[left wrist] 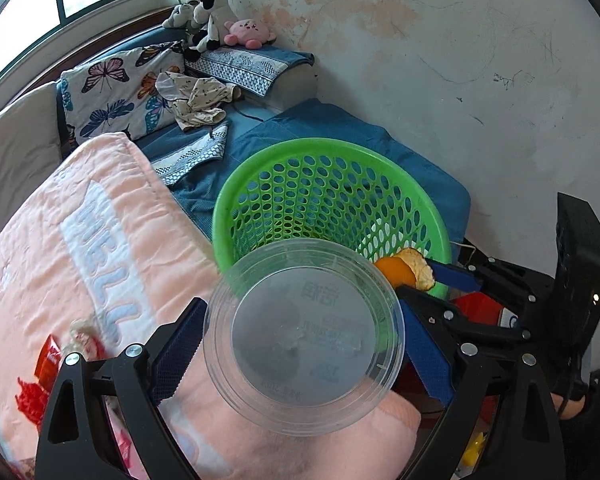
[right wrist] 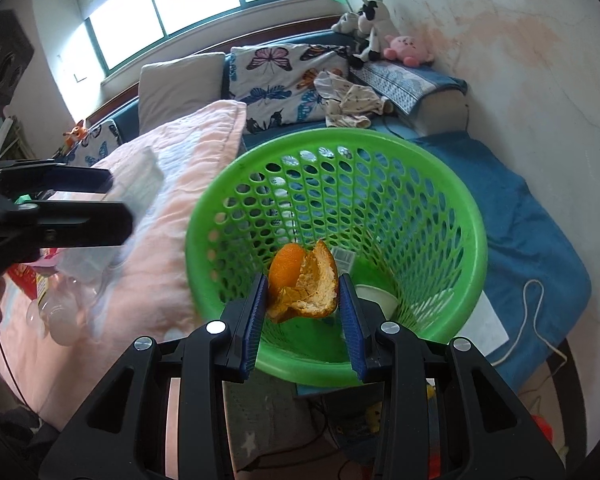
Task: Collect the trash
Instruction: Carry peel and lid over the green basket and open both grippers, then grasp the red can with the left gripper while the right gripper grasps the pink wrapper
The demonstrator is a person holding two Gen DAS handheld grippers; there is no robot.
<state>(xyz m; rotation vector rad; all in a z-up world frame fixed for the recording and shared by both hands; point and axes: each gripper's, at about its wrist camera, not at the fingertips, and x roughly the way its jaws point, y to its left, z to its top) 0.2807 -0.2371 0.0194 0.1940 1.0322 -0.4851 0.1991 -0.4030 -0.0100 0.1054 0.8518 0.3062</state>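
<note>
My left gripper (left wrist: 300,354) is shut on a clear round plastic container (left wrist: 304,336), its blue pads pressing both sides. It hangs over the pink blanket, just short of the green perforated basket (left wrist: 332,200). My right gripper (right wrist: 304,308) is shut on a piece of orange peel (right wrist: 304,284) above the near side of the basket (right wrist: 476,240). In the left wrist view the peel (left wrist: 404,272) and right gripper (left wrist: 428,280) show at the basket's right rim. A white paper cup (right wrist: 376,296) and a barcode scrap (right wrist: 344,258) lie in the basket.
The basket stands on a blue sheet (right wrist: 540,248) beside a stained wall (left wrist: 460,80). A pink blanket (left wrist: 100,260) with a red wrapper (left wrist: 48,360) covers the left. Butterfly cushions (right wrist: 284,84), crumpled clothes (right wrist: 348,104) and plush toys (right wrist: 380,28) sit at the back under the window.
</note>
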